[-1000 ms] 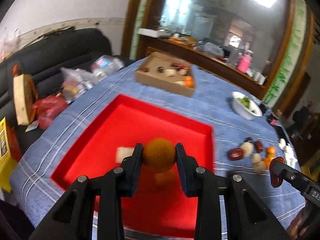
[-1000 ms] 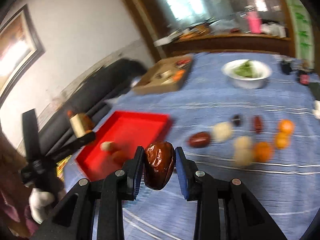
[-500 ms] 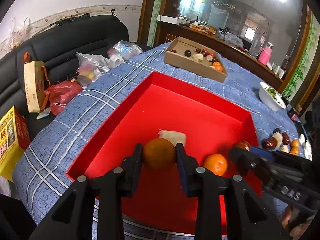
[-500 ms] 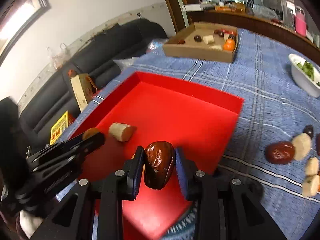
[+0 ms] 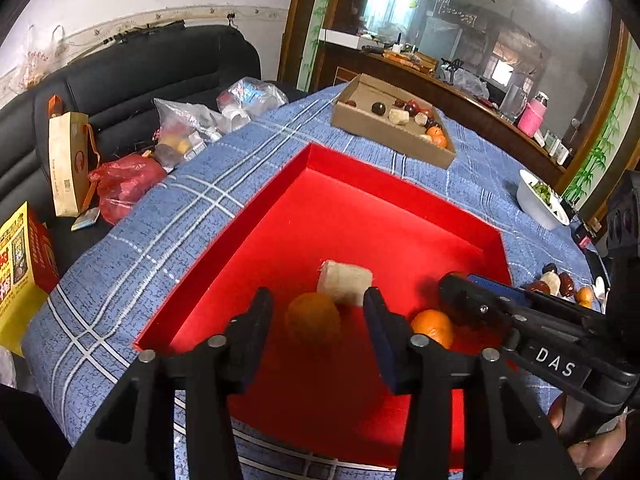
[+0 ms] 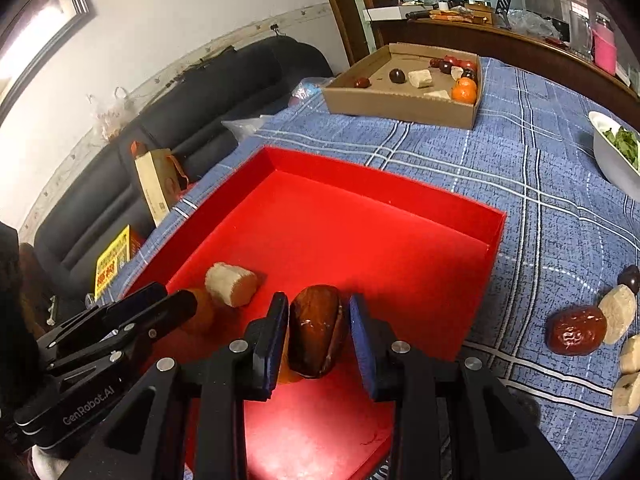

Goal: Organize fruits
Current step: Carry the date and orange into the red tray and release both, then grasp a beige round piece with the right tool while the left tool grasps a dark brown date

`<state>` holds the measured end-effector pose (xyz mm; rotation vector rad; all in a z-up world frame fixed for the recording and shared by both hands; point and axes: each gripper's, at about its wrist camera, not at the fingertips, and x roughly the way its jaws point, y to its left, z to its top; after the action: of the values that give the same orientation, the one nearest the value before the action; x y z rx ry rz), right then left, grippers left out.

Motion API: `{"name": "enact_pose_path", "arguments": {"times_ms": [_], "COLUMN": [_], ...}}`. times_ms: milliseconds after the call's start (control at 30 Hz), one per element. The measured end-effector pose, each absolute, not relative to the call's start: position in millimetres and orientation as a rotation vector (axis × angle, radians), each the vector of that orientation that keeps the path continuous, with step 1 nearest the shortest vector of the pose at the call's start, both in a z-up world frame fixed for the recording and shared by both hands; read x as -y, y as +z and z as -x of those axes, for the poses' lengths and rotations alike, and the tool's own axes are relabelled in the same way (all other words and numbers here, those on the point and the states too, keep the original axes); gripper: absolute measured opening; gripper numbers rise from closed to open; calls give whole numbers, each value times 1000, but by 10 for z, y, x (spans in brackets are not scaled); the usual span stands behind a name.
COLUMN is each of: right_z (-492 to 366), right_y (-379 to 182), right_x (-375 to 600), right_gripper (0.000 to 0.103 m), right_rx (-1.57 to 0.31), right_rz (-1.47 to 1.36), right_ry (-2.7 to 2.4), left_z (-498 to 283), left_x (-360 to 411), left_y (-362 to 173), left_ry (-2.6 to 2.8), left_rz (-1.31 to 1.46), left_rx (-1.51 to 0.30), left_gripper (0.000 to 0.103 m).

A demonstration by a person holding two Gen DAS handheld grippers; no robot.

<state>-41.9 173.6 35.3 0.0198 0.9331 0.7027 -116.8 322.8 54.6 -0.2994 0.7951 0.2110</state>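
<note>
A red tray (image 5: 360, 208) lies on the blue checked cloth; it also shows in the right wrist view (image 6: 380, 200). My left gripper (image 5: 318, 322) is open, and a dull orange fruit (image 5: 312, 320) sits free between its fingers on the tray floor, next to a beige chunk (image 5: 346, 284). A bright orange (image 5: 432, 326) lies to the right. My right gripper (image 6: 318, 330) is open around a brown date (image 6: 316, 332) in the tray, with gaps on both sides. The beige chunk (image 6: 230, 290) lies to its left.
A cardboard box (image 6: 404, 92) with several fruits stands at the far side. Loose dates and beige pieces (image 6: 592, 328) lie on the cloth to the right. A white bowl (image 5: 540, 204) of greens is at the far right. Bags (image 5: 120, 184) lie on a black sofa to the left.
Both grippers have opened. The dull orange fruit and the brown date have been let go and now rest in the tray. Both grippers moved lower over the tray.
</note>
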Motion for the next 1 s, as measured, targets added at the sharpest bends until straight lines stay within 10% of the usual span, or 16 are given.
{"name": "enact_pose_path", "arguments": {"times_ms": [200, 1000], "right_z": [513, 757], "right_y": [621, 528], "right_x": [-1471, 992], "right_gripper": [35, 45], "right_rx": [-863, -839], "right_rz": [-77, -346], "right_ry": [696, 330], "left_z": [1260, 1226], "left_x": [-3145, -2031], "left_y": [739, 921], "left_ry": [213, -45], "left_rz": [287, 172], "left_rx": [-754, -779], "left_gripper": [68, 71]}}
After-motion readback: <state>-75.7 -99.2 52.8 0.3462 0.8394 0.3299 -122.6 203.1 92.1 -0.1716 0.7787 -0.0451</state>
